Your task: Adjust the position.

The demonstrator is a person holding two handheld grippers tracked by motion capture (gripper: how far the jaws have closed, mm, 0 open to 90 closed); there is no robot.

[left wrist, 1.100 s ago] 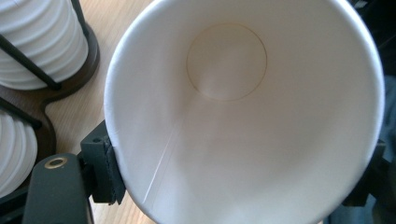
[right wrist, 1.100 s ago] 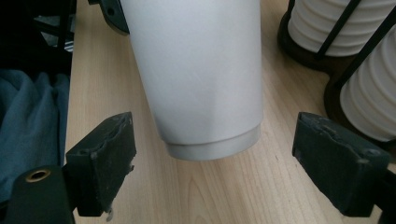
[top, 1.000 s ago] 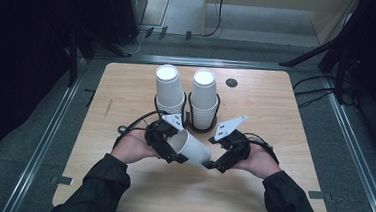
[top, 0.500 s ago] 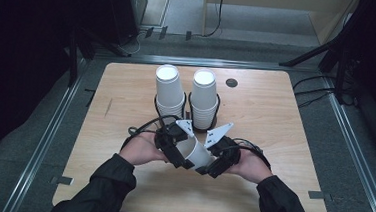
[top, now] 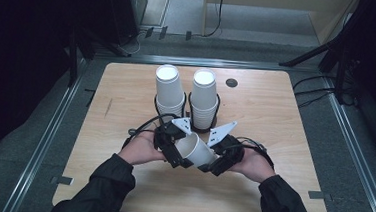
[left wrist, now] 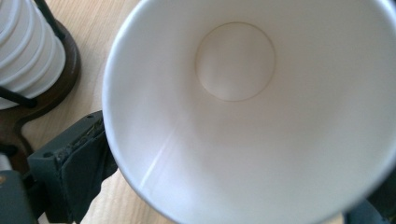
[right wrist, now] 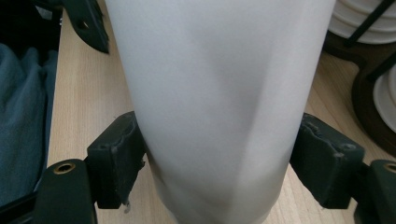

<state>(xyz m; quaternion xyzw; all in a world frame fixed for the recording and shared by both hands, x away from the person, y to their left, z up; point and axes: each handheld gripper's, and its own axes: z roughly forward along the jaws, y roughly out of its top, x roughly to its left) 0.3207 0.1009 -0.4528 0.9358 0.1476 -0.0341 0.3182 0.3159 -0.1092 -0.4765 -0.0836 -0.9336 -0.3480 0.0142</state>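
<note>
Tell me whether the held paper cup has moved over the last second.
Yes. The paper cup has come slightly nearer the person, away from the two cup stacks, which stayed put.

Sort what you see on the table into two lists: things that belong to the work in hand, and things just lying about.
In the work:
paper cup, lying on its side between both grippers
left gripper, at the cup's mouth
right gripper, jaws clamped on the cup's wall
two cup stacks in black holders, left and right

Lying about:
round dark disc in the tabletop
</note>
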